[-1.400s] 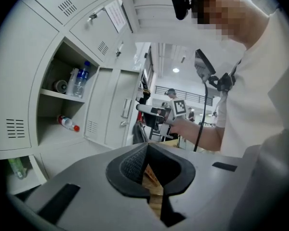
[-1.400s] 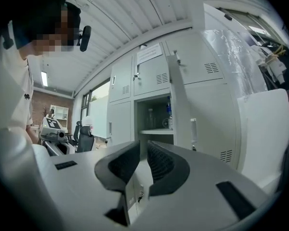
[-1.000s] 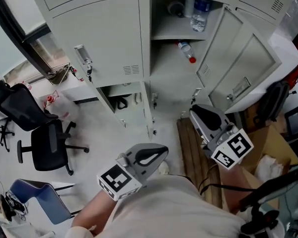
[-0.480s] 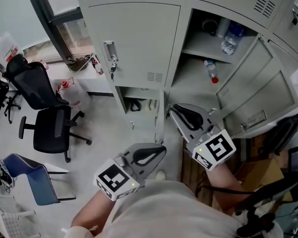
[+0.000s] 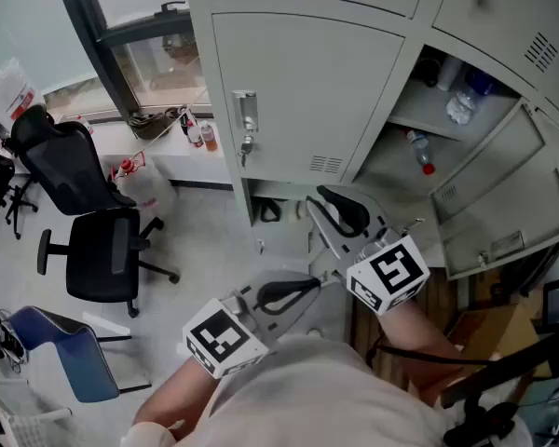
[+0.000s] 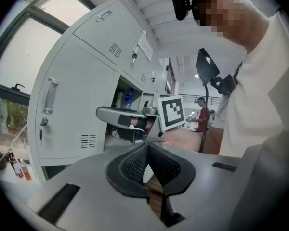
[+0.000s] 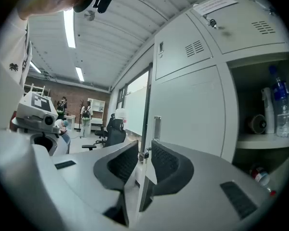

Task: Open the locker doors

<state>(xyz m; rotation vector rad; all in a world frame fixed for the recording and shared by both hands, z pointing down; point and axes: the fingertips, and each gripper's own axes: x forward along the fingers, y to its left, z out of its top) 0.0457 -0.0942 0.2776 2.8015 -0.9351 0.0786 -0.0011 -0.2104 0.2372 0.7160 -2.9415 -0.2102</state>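
Operator wore a pale off-white top (image 5: 326, 394), bottom centre; left gripper (image 5: 309, 285) and right gripper (image 5: 324, 196) were light-grey moulded shells with black ribbed pads (image 7: 119, 163), white cubes with black square markers (left cube (image 5: 222, 338), right cube (image 5: 388, 275)), black cable (image 5: 384, 343) lower right.

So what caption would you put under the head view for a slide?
The left gripper and right gripper face a closed locker door beside an open locker holding bottles.

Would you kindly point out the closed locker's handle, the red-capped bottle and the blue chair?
handle (image 5: 245, 112): head view, its metal plate.
red-capped bottle (image 5: 417, 146): head view, its body.
blue chair (image 5: 63, 357): head view, its seat.
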